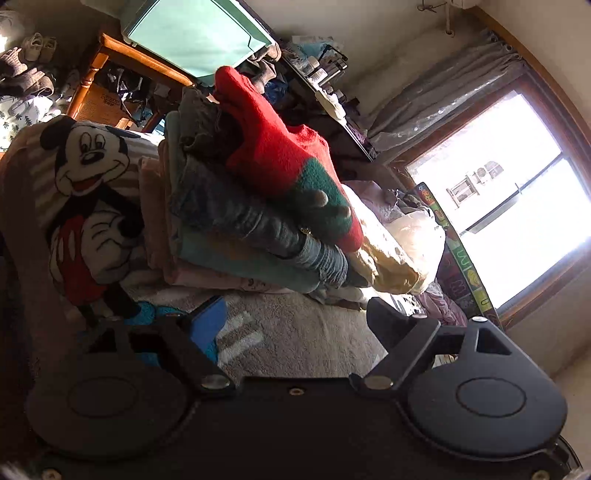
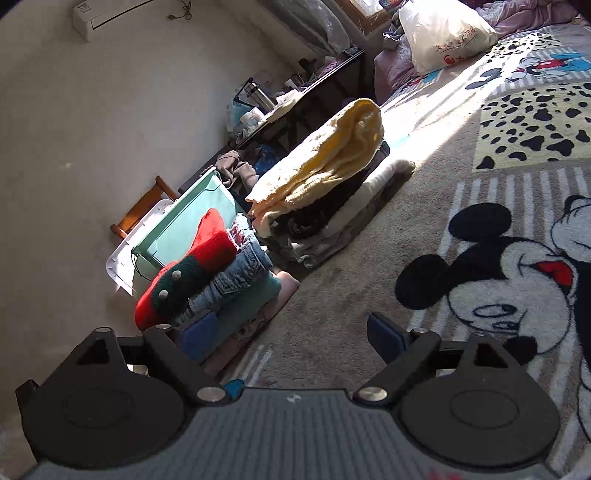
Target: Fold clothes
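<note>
My left gripper point(image 1: 295, 314) has its fingers spread wide with nothing between them, hanging just short of the stack of folded clothes point(image 1: 236, 221), which I take as my landmark. My right gripper point(image 2: 291, 332) is just as wide open and empty; its left finger sits close in front of that same stack point(image 2: 225, 284), and its right finger is over the Mickey Mouse blanket point(image 2: 498, 266) that the stack rests on. On top of the stack lies a red and green knit sweater point(image 1: 280, 158) with two round buttons, and below it folded blue jeans point(image 2: 240, 273), then teal and pink layers. Beyond the stack, in the right wrist view, stands a second pile topped by a yellow knit garment point(image 2: 332, 162). Behind the stack leans a mint-green storage box lid point(image 2: 192, 221). Far past the second pile lies a white plastic bag point(image 2: 443, 29).
</note>
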